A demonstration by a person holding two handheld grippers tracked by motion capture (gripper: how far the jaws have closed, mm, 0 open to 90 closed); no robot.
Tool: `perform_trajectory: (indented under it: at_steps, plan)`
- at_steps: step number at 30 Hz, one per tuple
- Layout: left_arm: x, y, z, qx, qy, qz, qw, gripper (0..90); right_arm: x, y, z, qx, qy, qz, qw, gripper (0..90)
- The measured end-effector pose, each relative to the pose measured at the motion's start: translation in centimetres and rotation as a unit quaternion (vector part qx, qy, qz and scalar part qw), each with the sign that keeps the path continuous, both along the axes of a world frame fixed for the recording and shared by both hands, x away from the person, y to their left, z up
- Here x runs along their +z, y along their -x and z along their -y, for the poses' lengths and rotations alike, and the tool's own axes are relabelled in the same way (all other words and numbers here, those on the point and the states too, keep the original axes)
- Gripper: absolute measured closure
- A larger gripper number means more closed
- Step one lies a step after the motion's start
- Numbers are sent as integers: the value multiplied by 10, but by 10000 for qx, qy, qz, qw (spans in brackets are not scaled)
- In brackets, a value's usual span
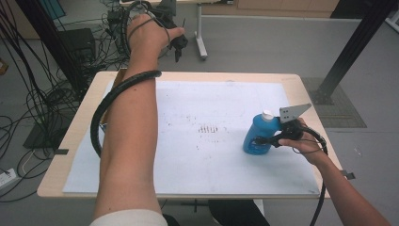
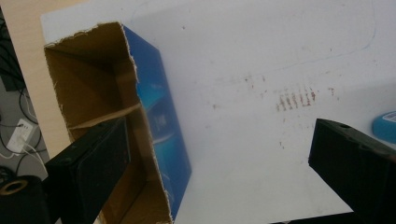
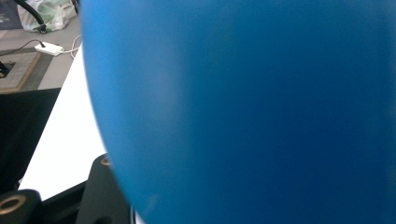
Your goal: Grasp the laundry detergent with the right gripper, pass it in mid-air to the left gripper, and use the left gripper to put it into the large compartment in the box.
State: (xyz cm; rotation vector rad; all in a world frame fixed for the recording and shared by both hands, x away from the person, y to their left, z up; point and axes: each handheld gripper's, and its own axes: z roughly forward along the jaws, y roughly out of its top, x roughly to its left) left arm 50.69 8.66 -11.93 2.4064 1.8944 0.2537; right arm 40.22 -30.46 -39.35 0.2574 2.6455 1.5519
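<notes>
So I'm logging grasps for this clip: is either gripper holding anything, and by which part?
The right gripper grips the blue bottle by its lower body, side-on. The left gripper is open and holds nothing.

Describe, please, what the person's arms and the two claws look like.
Both claws are black; the right claw carries a grey three-cornered plate, and the left claw has broad, blocky jaws. A black ribbed cable trails along the left arm, which wears a white sleeve.
</notes>
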Motion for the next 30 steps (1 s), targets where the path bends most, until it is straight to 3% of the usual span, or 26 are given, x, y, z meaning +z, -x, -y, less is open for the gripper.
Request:
perform_trajectory:
  at_steps: [30]
  plan:
    - [1,1,-1,-12,21,17,10000,57,1,0,0,0,22,-7,10000,424]
